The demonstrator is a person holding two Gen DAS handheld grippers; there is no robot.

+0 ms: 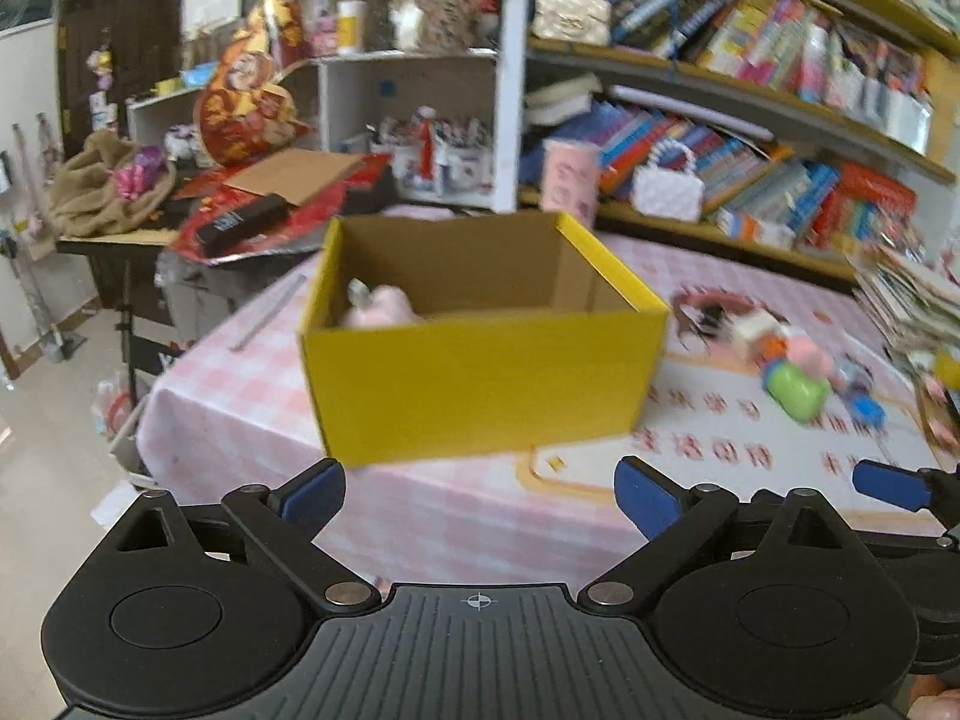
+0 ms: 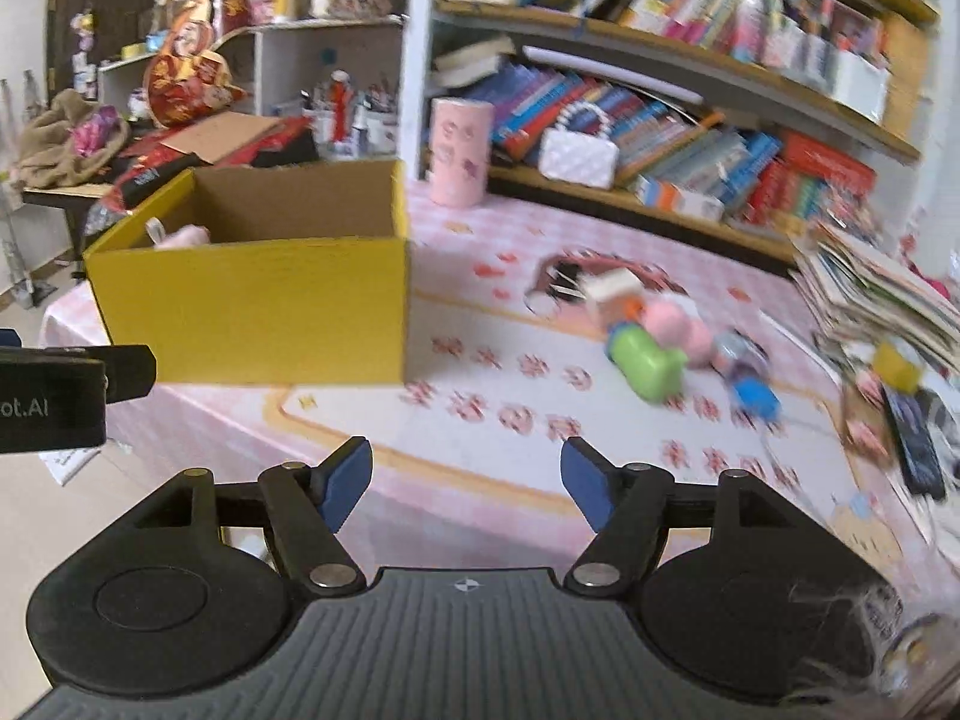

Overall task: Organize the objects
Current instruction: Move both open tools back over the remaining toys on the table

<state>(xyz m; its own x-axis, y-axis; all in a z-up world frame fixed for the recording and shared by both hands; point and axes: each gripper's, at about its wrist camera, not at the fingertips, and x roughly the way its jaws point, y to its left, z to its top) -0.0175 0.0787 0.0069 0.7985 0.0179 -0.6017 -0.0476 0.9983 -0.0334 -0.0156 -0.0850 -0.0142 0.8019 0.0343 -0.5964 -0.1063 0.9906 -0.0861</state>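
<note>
left wrist view: left gripper (image 1: pixel 480 495) jaws spread wide, nothing between them, above the near edge of the pink checked tablecloth (image 1: pixel 456 516); yellow box (image 1: pixel 480 372) just ahead, open-topped, a pink soft toy (image 1: pixel 378 311) in its back left corner. right wrist view: right gripper (image 2: pixel 465 480) jaws parted and empty, box at upper left, blurred pile of small toys (image 2: pixel 660 336) on the cloth to the box's right, well apart from the jaws, bookshelves (image 2: pixel 690 96) behind.

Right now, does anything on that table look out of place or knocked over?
Yes. A heap of toys lies jumbled on the tablecloth right of the yellow box, several tipped on their sides, while only one pink toy is in the box. Nothing looks spilled or broken.
</note>
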